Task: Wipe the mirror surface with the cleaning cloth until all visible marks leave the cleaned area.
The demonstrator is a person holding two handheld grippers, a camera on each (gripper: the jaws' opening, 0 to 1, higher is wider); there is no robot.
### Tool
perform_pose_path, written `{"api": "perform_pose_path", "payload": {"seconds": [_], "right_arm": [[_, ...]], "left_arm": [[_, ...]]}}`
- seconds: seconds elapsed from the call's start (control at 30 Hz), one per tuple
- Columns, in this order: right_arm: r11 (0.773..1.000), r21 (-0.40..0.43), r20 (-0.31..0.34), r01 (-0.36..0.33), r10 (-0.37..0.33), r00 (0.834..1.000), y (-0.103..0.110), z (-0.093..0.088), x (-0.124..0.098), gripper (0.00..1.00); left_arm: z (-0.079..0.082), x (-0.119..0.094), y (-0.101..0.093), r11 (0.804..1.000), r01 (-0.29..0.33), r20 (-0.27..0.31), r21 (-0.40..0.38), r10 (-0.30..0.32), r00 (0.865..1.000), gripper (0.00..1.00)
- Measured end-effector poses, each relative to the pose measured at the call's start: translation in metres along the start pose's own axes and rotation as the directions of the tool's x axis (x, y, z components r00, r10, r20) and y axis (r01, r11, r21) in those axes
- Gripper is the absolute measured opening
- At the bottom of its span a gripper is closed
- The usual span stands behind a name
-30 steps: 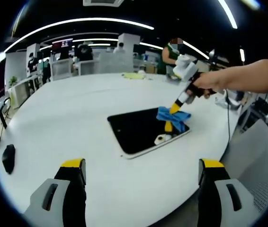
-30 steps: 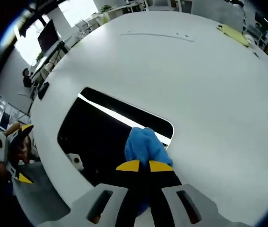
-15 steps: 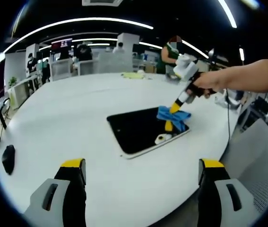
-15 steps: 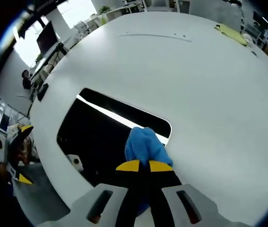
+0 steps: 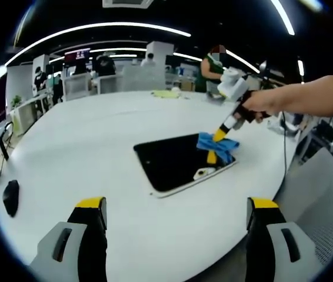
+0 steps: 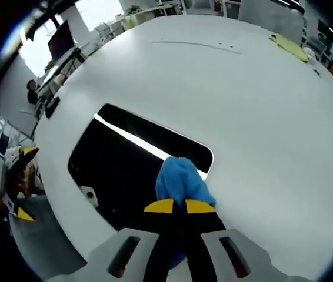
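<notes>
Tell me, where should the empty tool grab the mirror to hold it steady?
Probably the mirror's bare near edge, coming in low from the left tool's own side. The mirror lies flat on the table, so only its thin rim offers a grip. The far end is taken: the right tool presses the blue cloth there.

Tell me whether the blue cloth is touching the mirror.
Touching. In the right gripper view the blue cloth, clamped in the right gripper, lies on the mirror with no gap; the left gripper view agrees.
</notes>
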State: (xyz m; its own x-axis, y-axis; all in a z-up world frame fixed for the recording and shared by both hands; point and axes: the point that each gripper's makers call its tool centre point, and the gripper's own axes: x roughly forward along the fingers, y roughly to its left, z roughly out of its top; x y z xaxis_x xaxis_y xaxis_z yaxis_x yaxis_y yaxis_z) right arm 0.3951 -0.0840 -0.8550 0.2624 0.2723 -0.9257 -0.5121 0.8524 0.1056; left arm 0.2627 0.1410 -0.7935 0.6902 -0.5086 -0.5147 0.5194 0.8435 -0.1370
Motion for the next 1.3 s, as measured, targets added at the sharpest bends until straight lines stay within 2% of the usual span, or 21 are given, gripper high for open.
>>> {"api": "perform_pose_path", "payload": {"seconds": [0.47, 1.3], "right_arm": [[0.998, -0.055, -0.006, 0.020, -0.020, 1.000, 0.009, -0.011, -0.003, 0.00], [0.999, -0.052, 0.011, -0.006, 0.006, 1.000, 0.027, -0.034, -0.013, 0.00]], "left_arm": [[0.000, 0.001, -0.001, 1.000, 0.003, -0.001, 0.001, -0.003, 1.000, 0.99], [-0.002, 0.001, -0.002, 1.000, 0.007, -0.006, 0.010, -0.006, 1.000, 0.99]]}}
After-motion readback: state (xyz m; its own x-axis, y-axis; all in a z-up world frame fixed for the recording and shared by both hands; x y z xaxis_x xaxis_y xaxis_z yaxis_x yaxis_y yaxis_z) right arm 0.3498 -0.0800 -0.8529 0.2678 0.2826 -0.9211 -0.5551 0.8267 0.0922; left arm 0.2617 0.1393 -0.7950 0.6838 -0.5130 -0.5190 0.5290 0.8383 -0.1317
